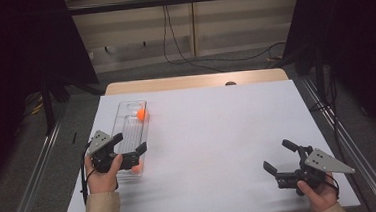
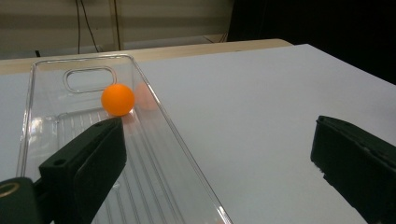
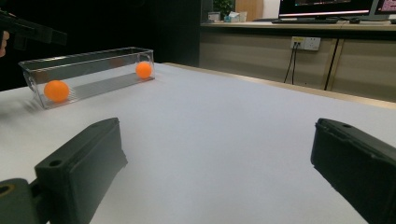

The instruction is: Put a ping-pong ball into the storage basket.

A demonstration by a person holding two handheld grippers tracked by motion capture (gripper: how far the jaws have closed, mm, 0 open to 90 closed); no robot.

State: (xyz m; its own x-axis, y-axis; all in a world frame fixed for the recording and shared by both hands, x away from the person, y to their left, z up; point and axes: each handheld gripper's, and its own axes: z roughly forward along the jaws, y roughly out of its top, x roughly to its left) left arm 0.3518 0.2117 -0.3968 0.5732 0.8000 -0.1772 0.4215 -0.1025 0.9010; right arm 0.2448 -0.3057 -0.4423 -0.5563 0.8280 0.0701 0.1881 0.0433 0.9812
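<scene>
The clear plastic tray (image 1: 129, 121) is a long, narrow, straight-walled box with a ribbed floor and an oval handle slot cut in its far end. It lies on the white worktop (image 1: 218, 134), running away from the person. Two orange balls sit inside it. They are small, smooth, matt spheres of a uniform bright orange.

The left tongs (image 1: 131, 144) hover over the near end of the tray with jaws spread wide and nothing between them. In the left gripper view one jaw hangs above the tray's ribbed floor, while the other is out beyond the tray's wall, above bare worktop. The far ball (image 2: 117, 99) lies ahead of the jaw over the tray, close to the handle slot and against the wall on the open-worktop side, where a faint orange reflection shows in the plastic. The near ball (image 1: 136, 167) sits at the tray's near end, just below the left tongs in the high view. It is partly hidden by the tongs there, so whether it touches the end wall is hard to say. The right gripper view shows it (image 3: 56, 90) low in the corner of the tray.

The right tongs (image 1: 280, 155) are well apart from the tray, over open worktop, also spread wide and empty. Seen along their jaws, the tray lies far off ahead and to the left, side-on, one ball at each end.
</scene>
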